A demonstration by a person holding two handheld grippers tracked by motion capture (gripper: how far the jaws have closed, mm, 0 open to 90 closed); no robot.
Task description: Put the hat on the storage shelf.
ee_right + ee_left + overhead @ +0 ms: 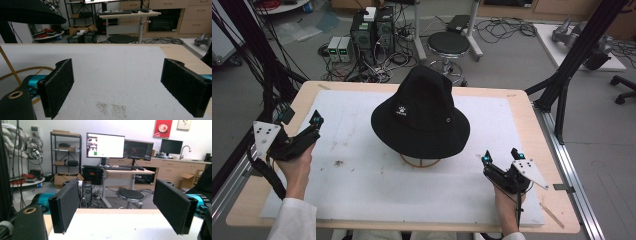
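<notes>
The hat point(421, 114) sits at the middle of the table, a black bucket hat with a small white badge on the crown, resting on a gold wire stand point(420, 161) whose ring peeks out under the brim at 6 o'clock. I read it as untouched: the brim hangs level all round and nothing is on it. In the right gripper view the brim's dark edge point(30, 11) hangs across the upper corner at 10 o'clock, with the stand's wire point(15, 72) curving below it. My right gripper point(501, 157) is at 4 o'clock from the hat, low over the white mat point(362, 185), near the brim but apart from it, its jaws spread wide with only bare mat and a patch of crumbs between them. My left gripper point(316, 119) is at 9 o'clock, well apart from the hat, jaws likewise spread wide and holding nothing; its own view looks across the table's far edge at a stool point(130, 194) and desks beyond, with a dark sliver at 3 o'clock that may be the hat. So I judge the work hardly begun: both hands are staged either side, no grasp made, and closing in on the brim and lifting the hat off the stand all remain.
</notes>
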